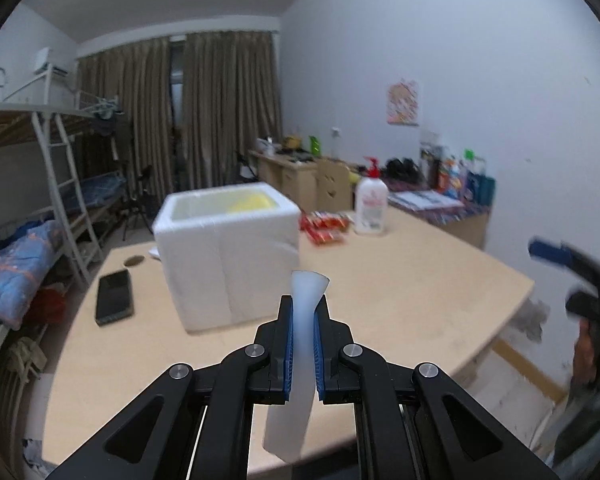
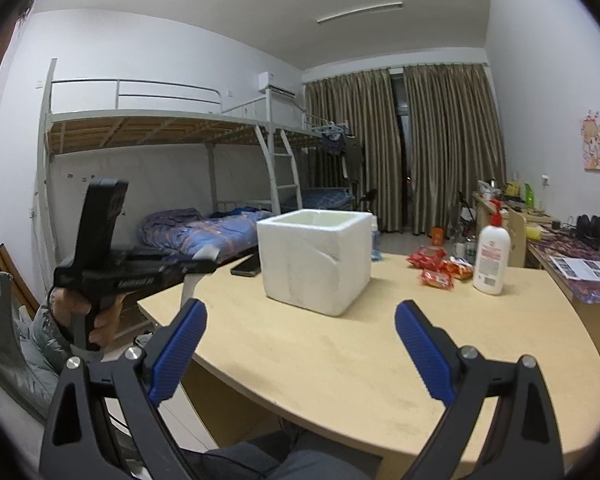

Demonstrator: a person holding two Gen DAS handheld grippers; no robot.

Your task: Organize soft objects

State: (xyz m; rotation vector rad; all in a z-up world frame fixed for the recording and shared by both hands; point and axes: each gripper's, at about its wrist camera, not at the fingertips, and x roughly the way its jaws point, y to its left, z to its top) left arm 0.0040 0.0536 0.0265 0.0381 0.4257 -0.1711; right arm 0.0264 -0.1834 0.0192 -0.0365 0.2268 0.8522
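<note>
My left gripper (image 1: 303, 312) is shut on a white soft foam strip (image 1: 300, 360), squeezed thin between the blue pads, its ends flaring above and hanging below. It is held up over the near part of the wooden table (image 1: 400, 300). Ahead stands a white styrofoam box (image 1: 228, 256) with something yellow (image 1: 250, 202) inside. In the right wrist view my right gripper (image 2: 300, 320) is open with nothing between its fingers, above the table (image 2: 340, 360) and facing the box (image 2: 316, 258). The left gripper (image 2: 204, 266) shows there at the left, a hand (image 2: 96, 316) holding it, the strip (image 2: 190, 284) hanging from it.
Red snack packets (image 1: 324, 226) and a white pump bottle (image 1: 370, 204) stand behind the box. A black phone (image 1: 114, 298) lies left of it. A bunk bed (image 2: 160, 140) runs along the left wall; cluttered desks (image 1: 432, 196) line the right wall.
</note>
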